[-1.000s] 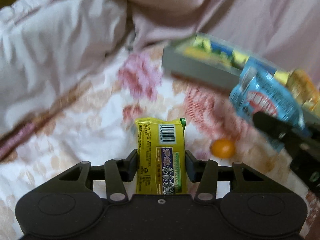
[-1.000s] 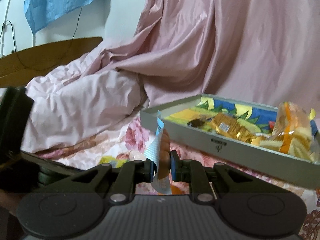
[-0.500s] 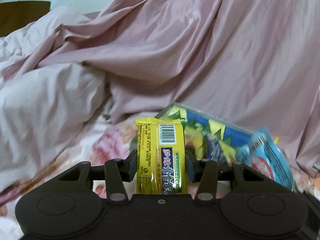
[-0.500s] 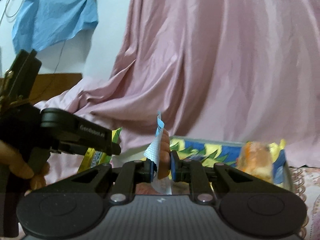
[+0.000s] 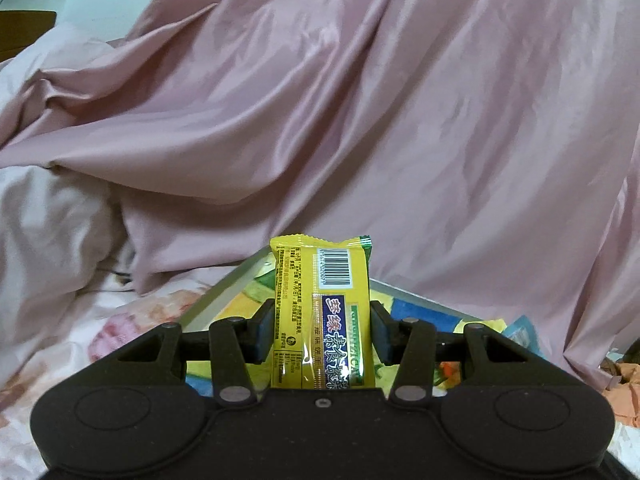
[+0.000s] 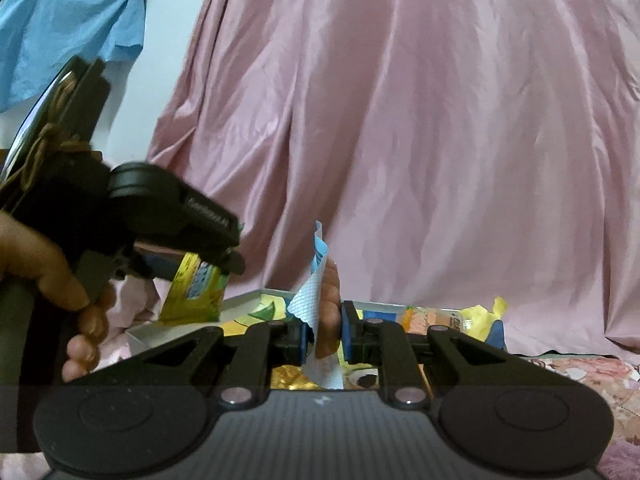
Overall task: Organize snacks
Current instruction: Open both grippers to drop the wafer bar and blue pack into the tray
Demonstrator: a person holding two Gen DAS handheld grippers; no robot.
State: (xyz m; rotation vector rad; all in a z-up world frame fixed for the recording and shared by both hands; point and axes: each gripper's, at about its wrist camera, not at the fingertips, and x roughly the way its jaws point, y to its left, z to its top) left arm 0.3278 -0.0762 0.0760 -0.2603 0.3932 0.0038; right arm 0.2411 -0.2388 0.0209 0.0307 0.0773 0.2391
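Two grippers are in view: the left gripper (image 5: 322,330), which also shows at nine o'clock in the right wrist view, and the right gripper (image 6: 324,334). Each carries one snack packet: one yellow packet (image 5: 322,316) and one blue-and-white packet (image 6: 318,300). There is one tray (image 5: 216,304), lying between five and seven o'clock. Inside it at least two more wrapped snacks show: one orange (image 6: 420,318) and one yellow (image 6: 484,314). One hand (image 6: 52,276) is visible. One blue cloth (image 6: 68,28) hangs at ten o'clock.
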